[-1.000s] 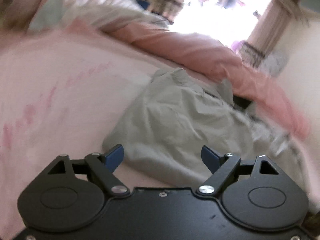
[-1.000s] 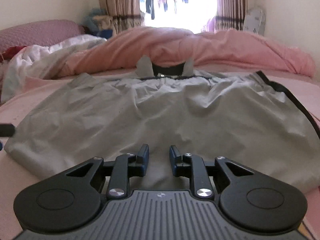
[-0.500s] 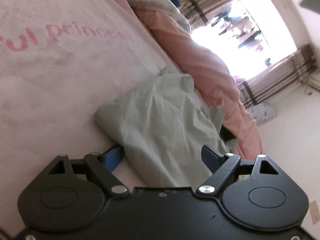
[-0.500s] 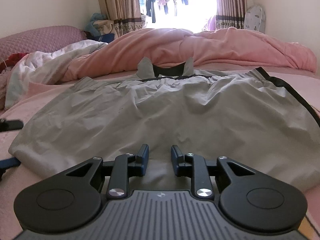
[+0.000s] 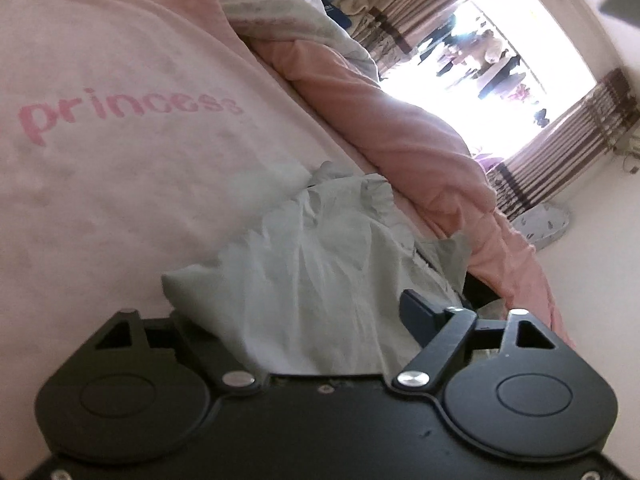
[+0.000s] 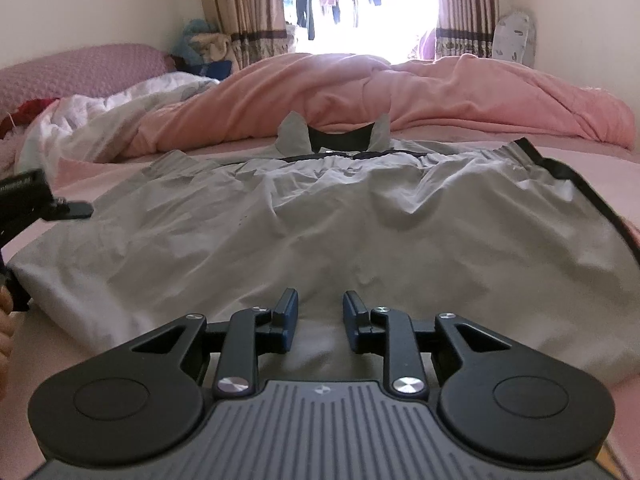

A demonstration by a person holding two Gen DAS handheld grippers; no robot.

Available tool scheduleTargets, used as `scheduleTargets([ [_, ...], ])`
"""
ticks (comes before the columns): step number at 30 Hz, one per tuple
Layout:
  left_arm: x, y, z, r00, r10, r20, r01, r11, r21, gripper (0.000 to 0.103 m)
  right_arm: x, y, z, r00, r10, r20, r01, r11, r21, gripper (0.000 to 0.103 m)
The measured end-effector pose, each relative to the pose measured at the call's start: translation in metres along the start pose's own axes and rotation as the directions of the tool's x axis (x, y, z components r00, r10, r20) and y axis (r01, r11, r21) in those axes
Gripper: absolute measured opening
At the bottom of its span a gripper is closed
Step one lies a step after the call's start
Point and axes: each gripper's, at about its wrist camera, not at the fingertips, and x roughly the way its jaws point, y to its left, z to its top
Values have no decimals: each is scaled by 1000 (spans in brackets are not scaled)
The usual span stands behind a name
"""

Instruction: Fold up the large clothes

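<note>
Fabric of the grey garment (image 6: 320,232) looks thin, limp and light; best taken at hem corners. Left gripper (image 5: 304,320) jaws spread wide around a corner, unclamped. Right gripper (image 6: 318,316) jaws part-open, empty, over the near hem.

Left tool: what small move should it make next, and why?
Probably close the left tool on the grey garment. Its corner already lies between the open fingers, over the hidden left one, so a pinch could lift that edge for folding.

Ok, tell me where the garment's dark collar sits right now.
In the right wrist view the dark collar lies at the far end of the grey garment, centre frame, right against the pink duvet below the window.
</note>
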Motion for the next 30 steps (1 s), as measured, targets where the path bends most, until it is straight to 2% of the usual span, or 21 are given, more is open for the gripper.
scheduleTargets([
  [3, 5, 0, -2, 1000, -2, -4, 2, 999, 34, 78, -4, 5, 8, 1000, 7, 29, -7, 1000, 13, 31],
  [8, 9, -7, -2, 999, 25, -19, -23, 995, 101, 78, 15, 9, 4, 1000, -10, -22, 11, 999, 41, 31],
  [15, 15, -13, -5, 999, 42, -25, -36, 982, 185, 76, 17, 8, -5, 1000, -13, 25, 12, 999, 44, 34],
  [18, 15, -17, -8, 997, 79, -10, -75, 973, 221, 59, 16, 8, -6, 999, -13, 31, 11, 999, 46, 34],
  [20, 16, -20, -10, 996, 86, -8, -82, 967, 242, 42, 16, 7, -6, 999, -11, 33, 10, 999, 49, 34],
  [21, 16, -21, -10, 996, 90, -4, -86, 964, 252, 39, 16, 7, -6, 999, -10, 34, 8, 999, 50, 34],
  [23, 16, -24, -11, 996, 86, 3, -83, 960, 267, 25, 16, 6, -5, 999, -4, 34, 2, 999, 51, 34],
  [26, 15, -30, -8, 997, 71, 11, -71, 959, 274, 15, 10, 5, -4, 999, -4, 36, 3, 1000, 19, 35],
  [30, 10, -43, -3, 999, 50, 14, -52, 949, 311, 11, -15, -19, 1, 990, -111, 89, 114, 993, -34, 35],
])
